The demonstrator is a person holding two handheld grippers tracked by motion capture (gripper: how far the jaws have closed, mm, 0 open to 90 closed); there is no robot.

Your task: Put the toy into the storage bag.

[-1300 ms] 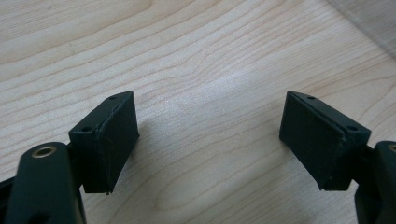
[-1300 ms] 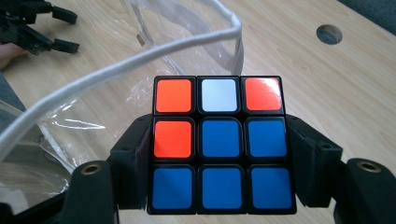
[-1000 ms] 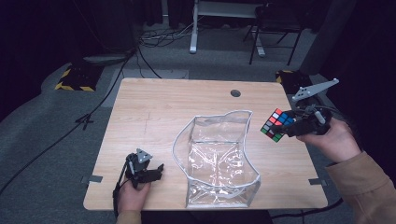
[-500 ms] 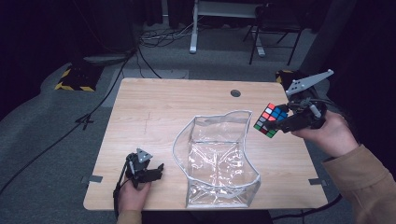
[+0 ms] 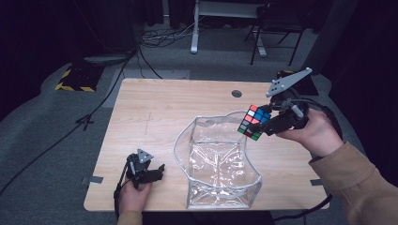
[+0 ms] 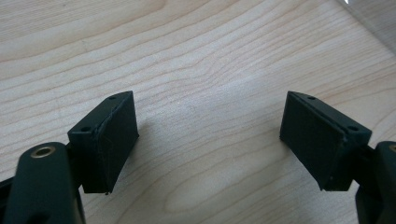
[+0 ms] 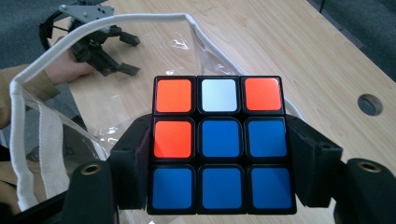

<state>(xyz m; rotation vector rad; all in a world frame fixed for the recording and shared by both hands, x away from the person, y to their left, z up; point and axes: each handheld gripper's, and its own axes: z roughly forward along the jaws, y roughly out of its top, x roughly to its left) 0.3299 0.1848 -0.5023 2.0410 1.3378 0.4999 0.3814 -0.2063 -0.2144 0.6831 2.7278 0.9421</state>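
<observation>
Cube carried toward the clear bag

The right gripper (image 5: 265,125), clamped on the puzzle cube (image 5: 254,122), has moved over the bag (image 5: 218,164) rim; the left gripper (image 5: 149,171) rests with jaws apart.

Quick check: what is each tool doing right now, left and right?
Left tool: open, nothing between its jaws, low over the table.
Right tool: shut on the puzzle cube, held at the clear bag's rim.

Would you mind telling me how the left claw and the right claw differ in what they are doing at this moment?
The left claw stands open with nothing between its jaws, while the right claw is shut on the multicoloured puzzle cube. The left claw rests low on the pale wooden table; the right claw is raised over the rim of the clear plastic pouch. Both are black, hand-held and carry a grey plate.
</observation>
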